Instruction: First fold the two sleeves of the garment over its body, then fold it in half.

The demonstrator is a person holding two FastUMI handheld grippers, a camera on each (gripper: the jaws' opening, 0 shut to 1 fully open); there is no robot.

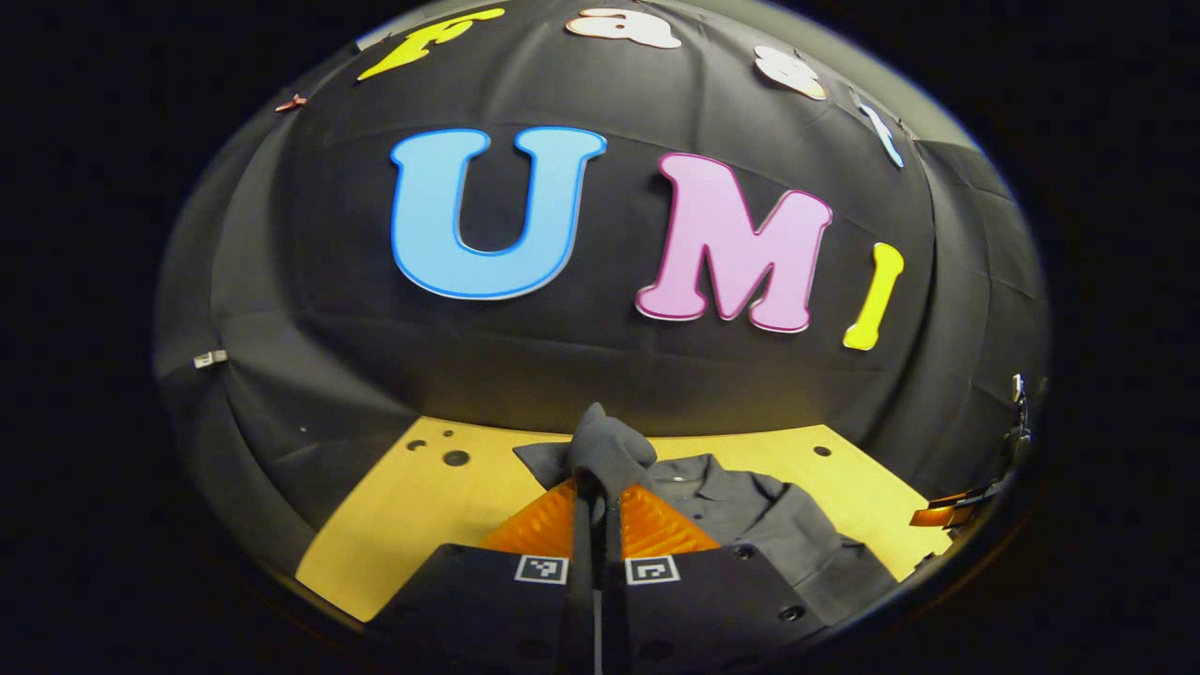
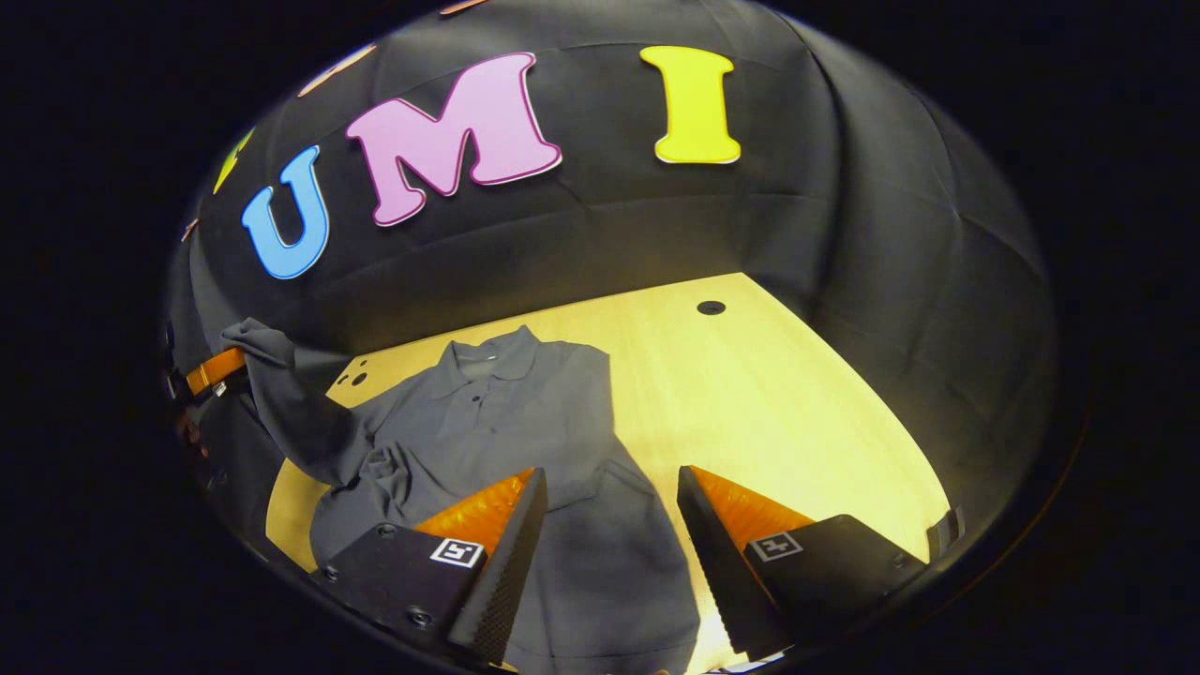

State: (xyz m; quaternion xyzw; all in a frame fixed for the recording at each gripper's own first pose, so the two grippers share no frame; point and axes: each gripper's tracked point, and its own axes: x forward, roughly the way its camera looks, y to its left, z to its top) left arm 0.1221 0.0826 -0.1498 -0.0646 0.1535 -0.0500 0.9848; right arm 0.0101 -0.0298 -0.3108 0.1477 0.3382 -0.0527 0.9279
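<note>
A dark grey polo shirt [image 2: 525, 412] lies flat on the yellow table [image 2: 769, 394], collar toward the back wall. My left gripper [image 1: 597, 492] is shut on the end of one sleeve [image 1: 605, 445], which bunches up above its fingers. The right gripper view shows that sleeve [image 2: 291, 403] lifted off the table and stretched up to the left gripper [image 2: 216, 367] at the far left. My right gripper [image 2: 609, 534] hangs open over the shirt's lower right part, where the other sleeve [image 2: 614, 525] lies folded over the body, nothing between its fingers.
The table's bare wood stretches to the right of the shirt, with a small dark hole [image 2: 711, 307] near the back. More holes [image 1: 456, 457] sit at the table's far left corner. The black cloth wall [image 2: 844, 234] closes in the table at the back and sides.
</note>
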